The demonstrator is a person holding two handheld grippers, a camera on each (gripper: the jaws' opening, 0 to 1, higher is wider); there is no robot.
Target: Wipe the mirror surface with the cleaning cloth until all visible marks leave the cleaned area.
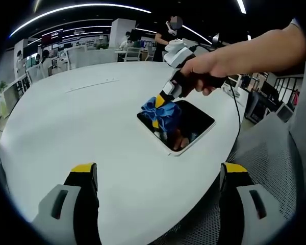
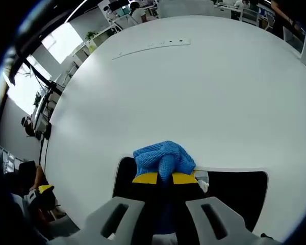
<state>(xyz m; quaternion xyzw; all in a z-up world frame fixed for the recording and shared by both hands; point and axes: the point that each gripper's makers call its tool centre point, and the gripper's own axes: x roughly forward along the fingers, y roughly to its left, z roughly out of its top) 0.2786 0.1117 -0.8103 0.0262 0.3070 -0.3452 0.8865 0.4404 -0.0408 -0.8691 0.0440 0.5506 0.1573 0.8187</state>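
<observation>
A dark rectangular mirror (image 1: 191,125) with a white rim lies flat on the round white table (image 1: 81,122), near its right edge. A bunched blue cloth (image 1: 160,109) rests on the mirror's far left corner, with my right gripper (image 1: 163,102) shut on it, held by a person's hand (image 1: 209,69). In the right gripper view the blue cloth (image 2: 164,158) bulges out past the yellow-tipped fingertips (image 2: 145,178) and presses on the mirror (image 2: 234,191). My left gripper (image 1: 158,173) stands open and empty above the table's near edge, well short of the mirror.
A grey mesh chair (image 1: 268,153) stands off the table's right side. A faint cable slot (image 1: 92,86) marks the far tabletop. Desks, chairs and people fill the office beyond. A cable (image 1: 235,102) trails from the right gripper.
</observation>
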